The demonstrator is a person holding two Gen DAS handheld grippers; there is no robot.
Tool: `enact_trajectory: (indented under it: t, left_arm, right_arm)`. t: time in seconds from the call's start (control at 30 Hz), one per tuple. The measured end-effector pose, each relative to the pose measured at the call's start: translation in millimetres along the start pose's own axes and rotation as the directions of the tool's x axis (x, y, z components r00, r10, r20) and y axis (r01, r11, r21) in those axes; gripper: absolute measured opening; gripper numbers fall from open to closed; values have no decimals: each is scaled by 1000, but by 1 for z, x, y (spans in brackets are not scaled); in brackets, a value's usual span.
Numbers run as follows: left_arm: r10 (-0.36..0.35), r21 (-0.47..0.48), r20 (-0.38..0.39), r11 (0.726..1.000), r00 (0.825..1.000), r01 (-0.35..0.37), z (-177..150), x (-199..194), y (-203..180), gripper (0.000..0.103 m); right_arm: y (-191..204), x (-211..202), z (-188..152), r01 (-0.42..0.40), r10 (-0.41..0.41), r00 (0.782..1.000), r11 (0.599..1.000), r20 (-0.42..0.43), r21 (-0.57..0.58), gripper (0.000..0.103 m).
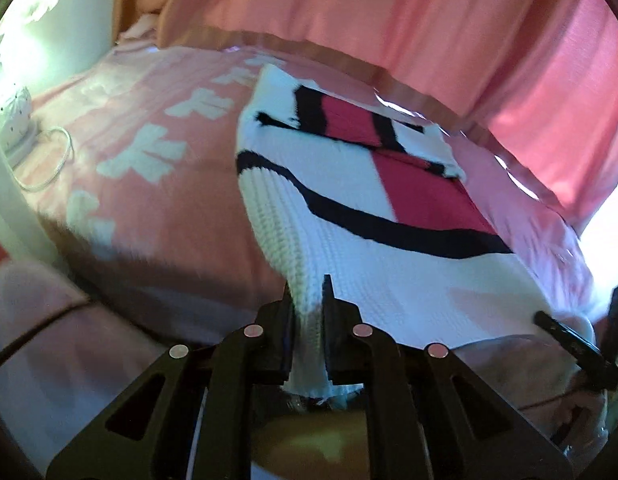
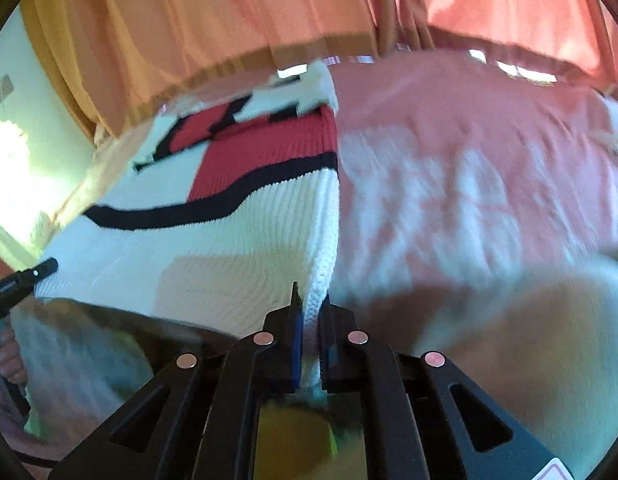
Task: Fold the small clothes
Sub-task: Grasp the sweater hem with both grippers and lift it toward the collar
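A white knitted sweater [image 1: 349, 208] with red blocks and black stripes lies spread on a pink bedspread [image 1: 129, 120]. My left gripper [image 1: 309, 300] is shut on the sweater's near left corner, knit bunched between the fingers. My right gripper [image 2: 311, 300] is shut on the near right edge of the same sweater [image 2: 229, 240]. The near hem is stretched between both grippers. The right gripper shows at the right edge of the left wrist view [image 1: 581, 344]; the left gripper shows at the left edge of the right wrist view [image 2: 21, 280].
Pink and orange curtains [image 1: 389, 20] hang behind the bed. A white lamp base [image 1: 13, 116] with a cable loop [image 1: 49, 160] stands at the far left. The bedspread [image 2: 469, 180] has white prints and extends to the right.
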State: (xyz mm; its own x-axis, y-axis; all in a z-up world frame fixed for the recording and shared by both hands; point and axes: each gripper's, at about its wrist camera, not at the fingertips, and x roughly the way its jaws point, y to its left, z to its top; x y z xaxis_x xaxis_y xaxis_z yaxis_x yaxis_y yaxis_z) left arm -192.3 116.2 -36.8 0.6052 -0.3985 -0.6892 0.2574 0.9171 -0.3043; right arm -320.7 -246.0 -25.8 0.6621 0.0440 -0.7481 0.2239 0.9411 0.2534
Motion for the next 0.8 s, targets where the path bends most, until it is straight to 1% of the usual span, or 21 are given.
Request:
enact_trajectory:
  t: [0.07, 0.1, 0.13, 0.2, 0.27, 0.3, 0.4, 0.43, 0.5, 0.57, 0.6, 0.67, 0.7, 0.77, 0.8]
  left_arm:
    - [-16, 9, -9, 1000, 1000, 16, -9, -11, -5, 10]
    - [-11, 18, -8, 1000, 1000, 11, -13, -16, -7, 10]
    - [3, 32, 7, 999, 1000, -3, -14, -26, -11, 10]
    - [2, 28, 32, 1000, 999, -3, -9, -39, -12, 10]
    - [-11, 27, 75, 1000, 997, 8, 7, -49, -14, 10]
    - [-10, 50, 113, 999, 994, 5, 23, -53, -18, 11]
    - [1, 100, 203, 995, 979, -22, 66, -48, -28, 11]
    - [1, 124, 232, 992, 973, -30, 88, -38, -33, 11]
    - [34, 132, 275, 988, 961, -73, 122, -17, -37, 11]
    - [79, 126, 288, 985, 954, -120, 163, 21, -41, 12]
    - [95, 124, 281, 983, 955, -135, 181, 41, -42, 12]
    - [142, 109, 274, 978, 951, -178, 207, 74, -42, 12]
    - [167, 109, 263, 974, 950, -201, 218, 92, -43, 12]
    - [223, 98, 229, 963, 948, -250, 241, 136, -43, 12]
    - [246, 82, 208, 960, 947, -267, 249, 157, -41, 12]
  right_arm:
    - [0, -10, -15, 5, -4, 999, 1000, -35, 6, 5]
    - [1, -16, -19, 7, -6, 999, 1000, -41, 6, 5]
    - [0, -24, -22, 1, -1, 999, 1000, -40, 9, 5]
    - [0, -40, -19, -24, 25, 1000, 999, -10, 20, 5]
    - [3, -60, -1, -64, 62, 996, 998, 69, 16, 5]
    - [5, -66, 6, -71, 71, 992, 997, 101, 5, 5]
    - [11, -69, 58, -103, 113, 965, 993, 235, -53, 5]
    - [13, -63, 77, -108, 123, 957, 992, 263, -69, 6]
    - [18, -44, 107, -93, 115, 948, 992, 297, -88, 6]
    - [23, -13, 144, -103, 125, 946, 991, 300, -88, 6]
    - [25, 7, 164, -104, 123, 948, 992, 295, -77, 6]
    - [22, 38, 192, -110, 122, 957, 992, 264, -60, 6]
    - [20, 60, 211, -109, 118, 964, 993, 239, -50, 6]
    - [16, 90, 232, -83, 89, 975, 996, 204, -37, 6]
    - [13, 113, 247, -86, 89, 983, 996, 159, -26, 6]
